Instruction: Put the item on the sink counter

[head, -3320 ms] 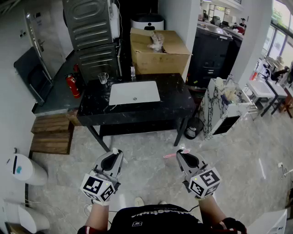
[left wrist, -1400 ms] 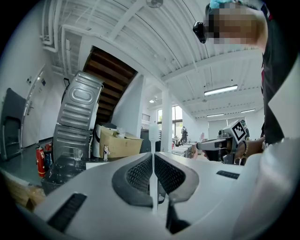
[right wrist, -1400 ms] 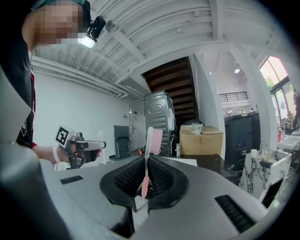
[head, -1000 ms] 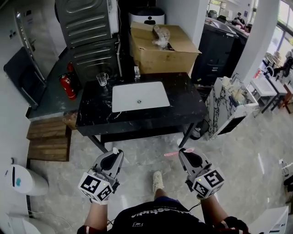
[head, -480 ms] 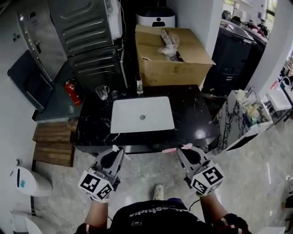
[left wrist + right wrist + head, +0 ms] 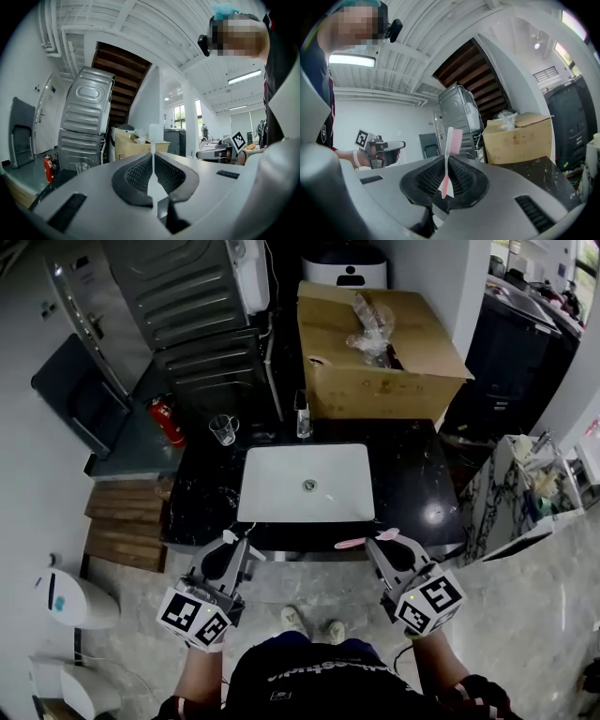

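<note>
The black marble sink counter [image 6: 204, 495] with its white basin [image 6: 272, 507] lies straight ahead. My right gripper [image 6: 381, 546] hovers at the counter's front edge, shut on a pink toothbrush [image 6: 354, 542] that sticks out crosswise to the left. In the right gripper view the pink toothbrush [image 6: 451, 143] stands upright between the pads of that gripper [image 6: 446, 177]. My left gripper [image 6: 236, 547] hangs at the front edge too, shut on a thin white stick-like item [image 6: 153, 133] pinched between the closed pads of the gripper [image 6: 153, 174]. What that item is I cannot tell.
On the counter's back edge stand a clear glass [image 6: 223, 429] and a small bottle [image 6: 302, 420]. Behind it sits an open cardboard box [image 6: 375, 357]. Stacked grey machines [image 6: 187, 306], a red fire extinguisher [image 6: 167, 421] and wooden steps [image 6: 127, 521] are at the left.
The person has walked up to the counter, which now reaches both gripper tips. Both grippers keep the same pose and the same grips.
</note>
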